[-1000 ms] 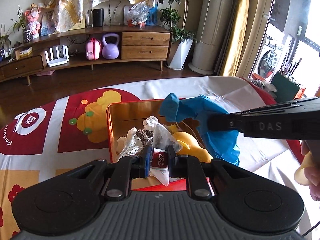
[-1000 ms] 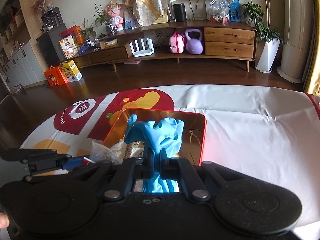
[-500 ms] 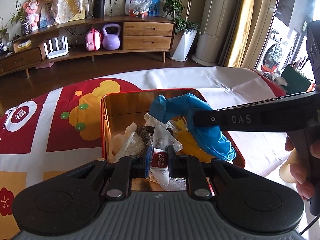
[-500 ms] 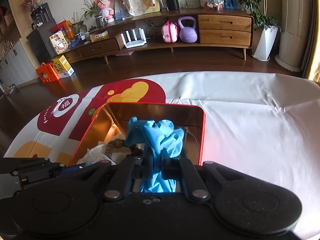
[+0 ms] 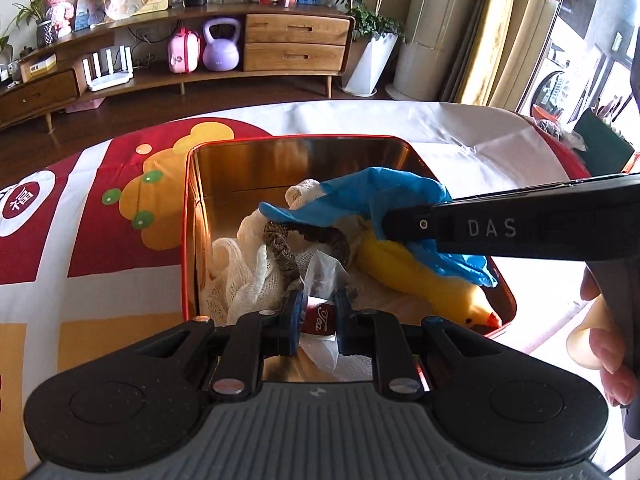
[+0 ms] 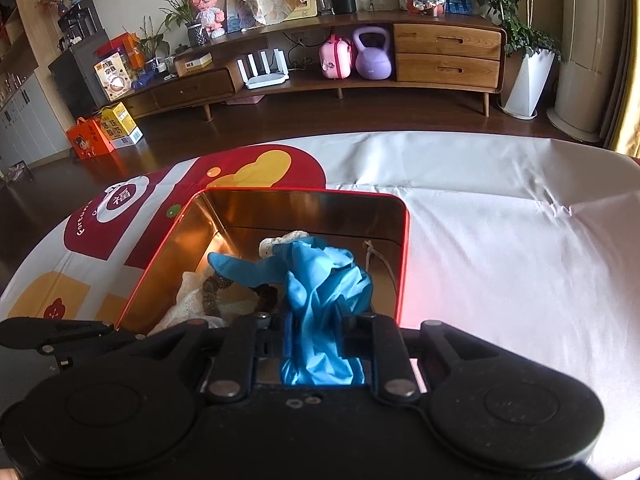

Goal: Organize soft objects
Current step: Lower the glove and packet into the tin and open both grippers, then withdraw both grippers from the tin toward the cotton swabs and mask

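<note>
glove (image 6: 320, 292) lowered into tin (image 5: 192, 240); right tool (image 6: 316, 332) clamps it, left tool (image 5: 316, 312) clamps half-hidden packet (image 5: 320, 320).

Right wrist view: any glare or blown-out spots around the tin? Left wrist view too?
Right wrist view: a red-pink glow spills from the tin onto the cloth, and its gold wall carries a bright hotspot; the glove stays sharp. Left wrist view: window light blows out the cloth at right, a hotspot sits on the tin's left wall, and fisheye curves the shelf.
</note>
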The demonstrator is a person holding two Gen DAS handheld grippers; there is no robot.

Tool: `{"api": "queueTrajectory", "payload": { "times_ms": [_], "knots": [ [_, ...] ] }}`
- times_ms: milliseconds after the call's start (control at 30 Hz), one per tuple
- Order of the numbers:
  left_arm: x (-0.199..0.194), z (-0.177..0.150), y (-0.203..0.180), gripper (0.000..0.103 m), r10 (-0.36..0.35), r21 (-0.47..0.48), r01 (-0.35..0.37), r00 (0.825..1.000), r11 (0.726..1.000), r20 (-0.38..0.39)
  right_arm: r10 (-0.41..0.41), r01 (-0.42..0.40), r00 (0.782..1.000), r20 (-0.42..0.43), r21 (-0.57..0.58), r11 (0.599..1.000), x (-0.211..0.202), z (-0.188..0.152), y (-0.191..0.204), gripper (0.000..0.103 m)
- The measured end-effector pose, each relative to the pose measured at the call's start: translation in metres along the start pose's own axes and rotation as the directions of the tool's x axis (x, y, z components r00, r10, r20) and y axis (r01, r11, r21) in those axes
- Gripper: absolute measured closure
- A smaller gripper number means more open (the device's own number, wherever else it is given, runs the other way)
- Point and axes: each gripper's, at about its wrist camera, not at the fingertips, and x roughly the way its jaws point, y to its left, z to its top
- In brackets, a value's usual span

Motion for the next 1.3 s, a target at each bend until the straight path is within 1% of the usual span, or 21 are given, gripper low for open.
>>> {"api": "queueTrajectory", "payload": {
  "times_ms": [100,167,333,433,500,567,633,833,900,1000,1100,1167,1300],
  "knots": [
    [-0.002,0.001,0.001,0.087,-0.002,-0.02,0.001,1.0,1.0,-0.007,0.008,-0.008,1.0,0.004,0.006,1.0,-0.005,0.0,0.0,0.075],
    [-0.004,0.002,0.004,0.086,-0.019,-0.048,0.018,1.0,0.999,-0.02,0.013,-0.013,1.0,0.005,0.002,1.0,-0.009,0.0,0.001,0.068],
    [-0.011,0.004,0.007,0.085,-0.027,-0.094,0.025,0.999,0.995,-0.022,0.018,-0.018,1.0,0.013,0.005,1.0,-0.022,-0.002,0.002,0.064],
    [-0.018,0.003,0.004,0.083,-0.019,-0.09,0.018,1.0,0.996,-0.015,0.012,-0.012,1.0,0.021,0.003,1.0,-0.031,-0.003,0.003,0.058],
    [-0.023,0.002,0.001,0.079,-0.007,-0.08,0.007,1.0,0.997,-0.009,0.011,-0.012,1.0,0.027,0.003,1.0,-0.038,-0.004,0.003,0.055],
    [-0.029,0.001,-0.001,0.076,-0.005,-0.074,0.005,1.0,0.997,-0.002,0.008,-0.008,0.999,0.035,0.003,1.0,-0.045,-0.005,0.004,0.048],
    [-0.034,0.0,-0.004,0.075,-0.011,-0.067,0.011,1.0,0.998,0.0,0.006,-0.006,0.999,0.044,-0.002,1.0,-0.054,-0.006,0.006,0.044],
    [-0.055,-0.005,-0.009,0.074,-0.018,-0.055,0.019,1.0,0.998,0.013,0.021,-0.021,0.998,0.063,-0.013,1.0,-0.079,-0.014,0.012,0.04],
    [-0.062,-0.007,-0.011,0.07,-0.018,-0.048,0.019,1.0,0.999,0.018,0.02,-0.019,0.997,0.068,-0.022,1.0,-0.087,-0.018,0.015,0.04],
    [-0.074,-0.011,-0.013,0.039,-0.024,-0.046,0.025,0.999,0.999,0.036,0.021,-0.018,0.997,0.07,-0.034,0.999,-0.099,-0.024,0.019,0.04],
    [-0.085,-0.015,-0.015,0.039,-0.025,-0.039,0.027,0.999,0.999,0.049,0.022,-0.019,0.997,0.076,-0.04,0.999,-0.112,-0.03,0.022,0.037],
    [-0.095,-0.018,-0.017,0.038,-0.024,-0.038,0.027,0.998,0.999,0.056,0.023,-0.019,0.996,0.082,-0.045,0.999,-0.121,-0.034,0.024,0.034],
    [-0.11,-0.024,-0.021,0.038,-0.018,-0.033,0.021,0.998,0.999,0.067,0.027,-0.022,0.996,0.09,-0.052,0.998,-0.136,-0.042,0.025,0.031]
  ]
}}
